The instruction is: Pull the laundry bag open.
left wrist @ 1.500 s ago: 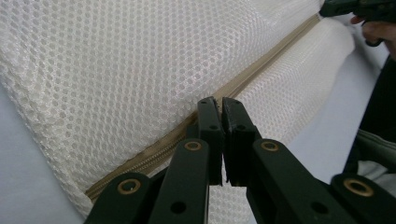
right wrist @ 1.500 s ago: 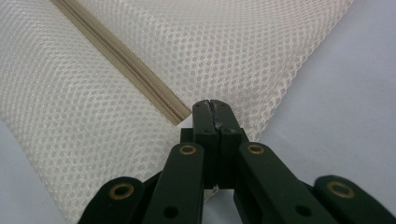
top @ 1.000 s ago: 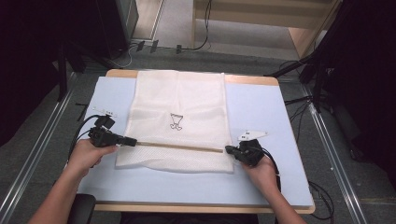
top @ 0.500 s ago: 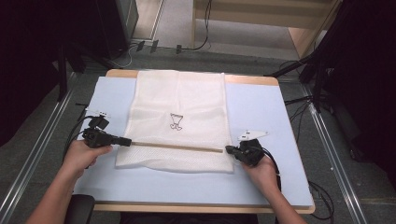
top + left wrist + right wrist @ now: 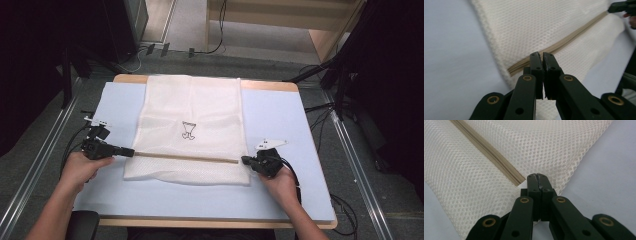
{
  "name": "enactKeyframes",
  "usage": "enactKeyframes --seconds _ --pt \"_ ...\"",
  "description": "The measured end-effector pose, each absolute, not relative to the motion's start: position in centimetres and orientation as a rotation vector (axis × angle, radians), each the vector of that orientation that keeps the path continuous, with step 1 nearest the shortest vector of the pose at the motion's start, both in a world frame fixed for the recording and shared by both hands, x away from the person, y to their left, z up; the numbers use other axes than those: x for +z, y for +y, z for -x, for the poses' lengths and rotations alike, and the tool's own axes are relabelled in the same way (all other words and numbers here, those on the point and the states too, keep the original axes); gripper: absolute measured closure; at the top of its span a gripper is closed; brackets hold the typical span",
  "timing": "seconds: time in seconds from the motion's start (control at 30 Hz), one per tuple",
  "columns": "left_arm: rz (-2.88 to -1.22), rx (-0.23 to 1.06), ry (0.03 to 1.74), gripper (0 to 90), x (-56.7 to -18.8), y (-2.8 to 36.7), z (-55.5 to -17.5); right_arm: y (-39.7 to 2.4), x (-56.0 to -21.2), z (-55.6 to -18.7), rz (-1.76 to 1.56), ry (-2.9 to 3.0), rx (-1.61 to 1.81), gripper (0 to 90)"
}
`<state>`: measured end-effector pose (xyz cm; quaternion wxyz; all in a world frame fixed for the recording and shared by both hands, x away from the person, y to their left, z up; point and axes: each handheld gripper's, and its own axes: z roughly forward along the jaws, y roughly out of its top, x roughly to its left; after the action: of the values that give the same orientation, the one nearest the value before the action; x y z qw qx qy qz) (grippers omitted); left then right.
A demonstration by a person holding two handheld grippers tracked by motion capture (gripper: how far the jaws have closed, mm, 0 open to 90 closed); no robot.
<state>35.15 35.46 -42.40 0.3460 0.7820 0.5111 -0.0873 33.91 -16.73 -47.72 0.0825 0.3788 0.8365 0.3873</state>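
A white mesh bag (image 5: 192, 105) lies flat on the pale blue table top (image 5: 280, 120), with a small black print (image 5: 188, 131) at its middle. A beige zipper (image 5: 185, 157) crosses it near the front edge. My left gripper (image 5: 131, 152) is shut at the zipper's left end, by the bag's left border. In the left gripper view the jaws (image 5: 542, 56) press together where the zipper (image 5: 569, 40) ends; what they pinch is hidden. My right gripper (image 5: 245, 160) is shut at the zipper's right end. Its jaws (image 5: 537, 177) meet on the mesh (image 5: 549, 145) beside the zipper (image 5: 486, 152).
Bare blue surface lies left, right and in front of the bag. The wooden table rim (image 5: 270, 85) runs along the back. Cables (image 5: 75, 145) trail from both grippers. Dark stands (image 5: 345, 75) and floor rails (image 5: 360, 165) flank the table.
My left gripper has slid left along the zipper line, from over the bag to its left border. The right gripper and the bag have stayed put.
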Motion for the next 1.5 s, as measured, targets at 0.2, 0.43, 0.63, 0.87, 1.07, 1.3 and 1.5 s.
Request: enactKeyframes --seconds 0.2,0.43,0.63,0.87,1.07,1.3,1.5 --pt "-1.967 -0.231 1.391 88.8 -43.1 38.2 -34.8 -16.8 -47.7 -34.0 -1.129 2.504 1.161 90.0" --pt "-1.973 -0.213 1.396 88.7 -43.1 38.2 -34.8 -16.7 -47.7 -34.1 -1.14 2.51 1.157 90.0" --pt "-1.982 -0.215 1.391 88.6 -43.1 38.1 -34.7 -16.8 -47.6 -34.2 -1.137 2.515 1.156 90.0" --pt "-1.976 -0.214 1.37 87.8 -43.0 38.0 -34.3 -16.9 -47.5 -34.3 -1.162 2.521 1.157 90.0" --pt "-1.975 -0.164 1.325 76.9 -43.1 38.1 -33.7 -17.2 -47.0 -34.5 -1.171 2.554 1.197 80.1" --pt "-1.984 -0.107 1.302 64.2 -42.9 37.7 -33.7 -17.8 -46.1 -34.5 -1.176 2.51 1.228 73.9" --pt "-1.988 0.007 1.305 47.8 -42.5 37.4 -33.7 -18.5 -45.5 -34.6 -1.182 2.47 1.26 64.9"
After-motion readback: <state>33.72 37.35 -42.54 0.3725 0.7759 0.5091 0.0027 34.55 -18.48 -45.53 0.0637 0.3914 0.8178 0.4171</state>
